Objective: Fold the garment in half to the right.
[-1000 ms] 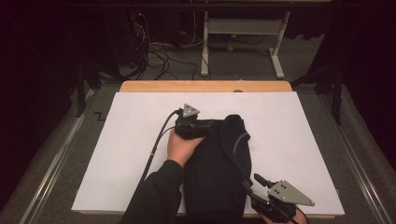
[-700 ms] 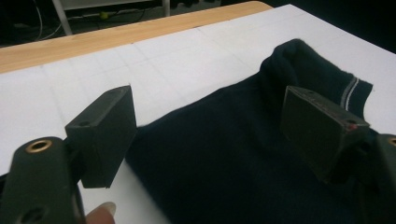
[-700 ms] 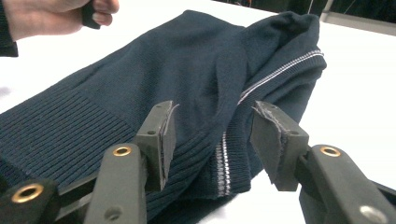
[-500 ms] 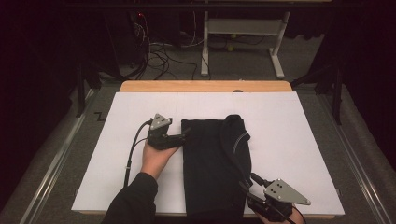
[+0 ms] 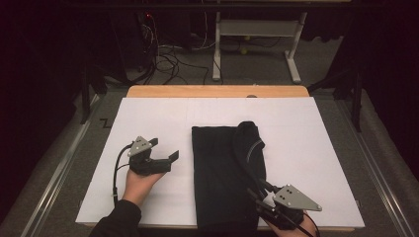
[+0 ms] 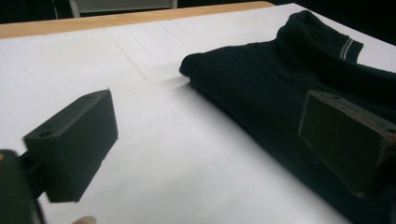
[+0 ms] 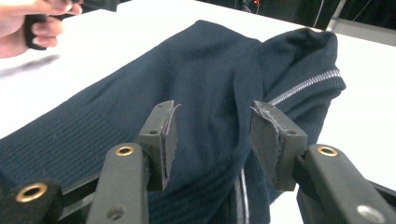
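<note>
A dark navy garment (image 5: 225,173) lies folded in a long strip down the middle of the white table (image 5: 316,148), its collar with a pale stripe (image 5: 255,147) at the far right end. My left gripper (image 5: 165,149) rests open on the table just left of the garment, apart from it; in the left gripper view the garment (image 6: 280,88) lies past the wide-apart jaws. My right gripper (image 5: 257,191) hovers open over the garment's near right edge. In the right gripper view its pads (image 7: 166,135) straddle a fold of the cloth (image 7: 210,84) without closing on it.
The table's wooden far edge (image 5: 217,91) borders a floor with cables (image 5: 168,54) and a white stand (image 5: 257,29). Metal rails (image 5: 59,168) run along both sides of the table. Bare white surface lies left and right of the garment.
My left gripper has let go of the garment's far left corner and drawn back left and toward the near edge. The garment now lies flat. The right gripper has barely moved.
</note>
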Demonstrator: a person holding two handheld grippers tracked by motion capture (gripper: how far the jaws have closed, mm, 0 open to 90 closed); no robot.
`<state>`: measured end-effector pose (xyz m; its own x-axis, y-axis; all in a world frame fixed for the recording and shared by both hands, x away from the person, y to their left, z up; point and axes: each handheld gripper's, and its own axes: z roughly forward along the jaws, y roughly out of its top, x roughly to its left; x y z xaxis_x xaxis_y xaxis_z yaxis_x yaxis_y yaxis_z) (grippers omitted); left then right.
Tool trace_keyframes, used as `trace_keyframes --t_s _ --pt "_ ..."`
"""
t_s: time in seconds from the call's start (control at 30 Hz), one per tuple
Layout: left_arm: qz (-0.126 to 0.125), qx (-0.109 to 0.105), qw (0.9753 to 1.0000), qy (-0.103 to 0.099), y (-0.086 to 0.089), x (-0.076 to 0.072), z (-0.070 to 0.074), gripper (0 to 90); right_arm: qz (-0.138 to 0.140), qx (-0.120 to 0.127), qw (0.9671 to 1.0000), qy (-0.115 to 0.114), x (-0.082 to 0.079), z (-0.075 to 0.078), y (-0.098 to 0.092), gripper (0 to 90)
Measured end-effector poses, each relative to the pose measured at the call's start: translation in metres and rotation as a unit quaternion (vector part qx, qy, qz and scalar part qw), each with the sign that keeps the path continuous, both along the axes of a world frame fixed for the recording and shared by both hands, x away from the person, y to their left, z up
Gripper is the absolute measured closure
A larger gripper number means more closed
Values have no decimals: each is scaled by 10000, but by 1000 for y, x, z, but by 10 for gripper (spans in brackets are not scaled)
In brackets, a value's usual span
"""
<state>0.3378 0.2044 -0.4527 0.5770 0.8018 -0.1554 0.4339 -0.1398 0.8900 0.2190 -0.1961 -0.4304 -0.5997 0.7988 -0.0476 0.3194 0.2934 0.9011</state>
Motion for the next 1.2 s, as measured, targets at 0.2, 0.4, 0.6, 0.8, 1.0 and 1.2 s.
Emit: trace_keyframes --t_s 0.2,0.4,0.6,0.8,1.0,1.2 --pt "-33 -51 10000 12 9 -12 -2 0 126 4 9999 47 17 4 13 594" --pt "-82 40 9998 -200 17 -29 -3 0 212 -300 9992 124 37 7 34 674" --pt "-57 -261 9994 -198 28 -29 -5 0 238 -826 9953 444 60 5 57 900" --pt "-50 -283 9993 -241 31 -30 -4 0 37 -1474 9866 705 82 0 77 900" --pt "3 -303 9994 -185 35 -30 -6 0 -169 -1719 9818 791 89 -4 71 900" --pt "-43 -271 9995 -164 33 -31 -6 0 -485 -1588 9827 819 91 -9 45 900"
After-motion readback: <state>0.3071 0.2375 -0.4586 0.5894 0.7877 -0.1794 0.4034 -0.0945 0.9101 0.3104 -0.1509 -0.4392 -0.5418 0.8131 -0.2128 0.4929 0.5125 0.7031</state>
